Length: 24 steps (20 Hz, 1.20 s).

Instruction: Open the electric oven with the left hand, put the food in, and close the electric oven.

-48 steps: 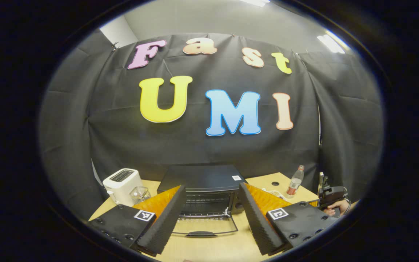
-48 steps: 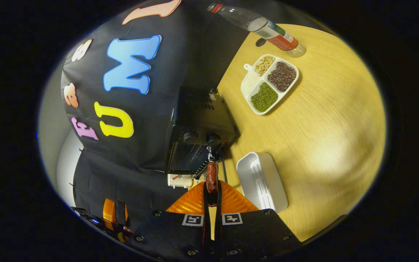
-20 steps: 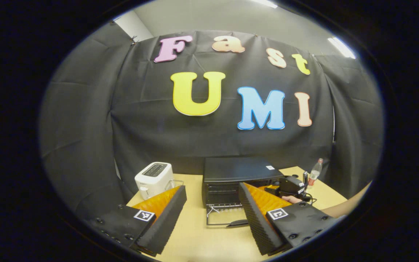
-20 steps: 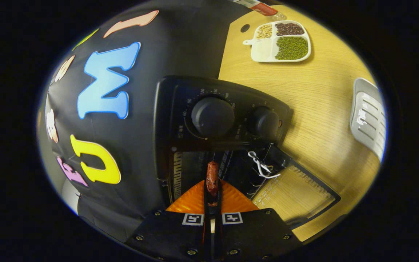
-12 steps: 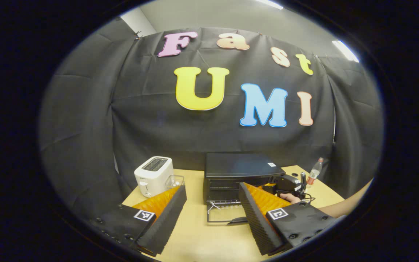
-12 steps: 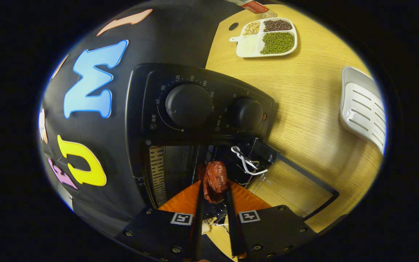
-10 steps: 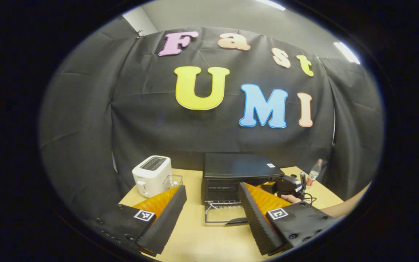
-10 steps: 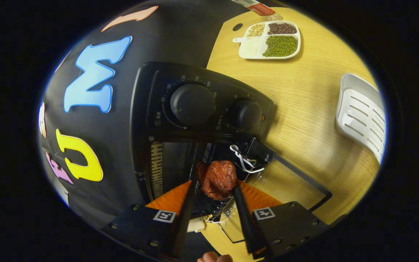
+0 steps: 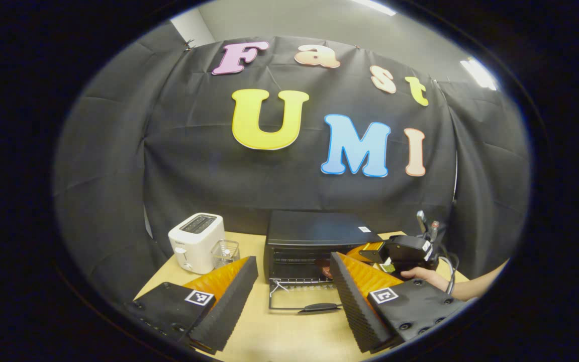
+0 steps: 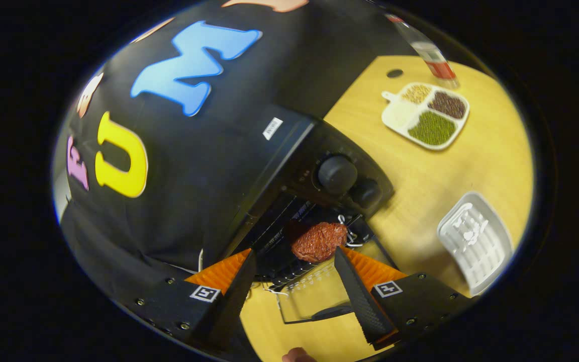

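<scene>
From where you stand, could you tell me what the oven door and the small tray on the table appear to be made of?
Oven door: apparently clear glass in a dark frame, since the wood-look table shows through it. Small tray: probably glossy white plastic, going by its moulded ribs and shine.

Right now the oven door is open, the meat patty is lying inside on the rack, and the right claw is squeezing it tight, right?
Not quite. The right claw is open and has let go. The right gripper view shows the meat patty lying on the rack, inside the oven with its door open.
</scene>
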Each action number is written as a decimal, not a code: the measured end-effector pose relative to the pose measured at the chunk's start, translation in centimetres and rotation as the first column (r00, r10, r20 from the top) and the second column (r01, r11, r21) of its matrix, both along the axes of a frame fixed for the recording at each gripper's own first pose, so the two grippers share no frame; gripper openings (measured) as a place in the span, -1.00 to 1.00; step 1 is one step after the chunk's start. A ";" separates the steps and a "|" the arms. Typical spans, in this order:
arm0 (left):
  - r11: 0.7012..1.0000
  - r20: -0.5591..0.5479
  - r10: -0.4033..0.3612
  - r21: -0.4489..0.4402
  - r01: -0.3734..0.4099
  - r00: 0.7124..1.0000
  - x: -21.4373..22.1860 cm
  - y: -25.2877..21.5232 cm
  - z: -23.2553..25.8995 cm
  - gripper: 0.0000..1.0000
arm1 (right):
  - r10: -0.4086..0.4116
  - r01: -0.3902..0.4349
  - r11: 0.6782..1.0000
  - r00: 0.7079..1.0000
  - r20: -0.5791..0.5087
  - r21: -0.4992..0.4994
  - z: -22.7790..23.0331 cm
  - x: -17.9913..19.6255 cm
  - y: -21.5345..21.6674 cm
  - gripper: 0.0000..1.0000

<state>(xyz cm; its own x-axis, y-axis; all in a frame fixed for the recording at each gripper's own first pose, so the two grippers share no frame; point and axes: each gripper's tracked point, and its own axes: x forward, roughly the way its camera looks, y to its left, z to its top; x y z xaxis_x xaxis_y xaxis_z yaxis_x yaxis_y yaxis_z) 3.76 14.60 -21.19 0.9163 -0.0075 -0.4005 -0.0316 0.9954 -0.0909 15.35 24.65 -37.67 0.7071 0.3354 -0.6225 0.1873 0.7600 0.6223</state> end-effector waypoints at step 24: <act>0.995 -0.388 -0.054 -0.099 0.017 0.920 -0.3 -7.4 -14.8 0.99 | 0.261 0.149 0.862 0.689 0.676 -0.484 30.5 -3.8 -12.9 0.84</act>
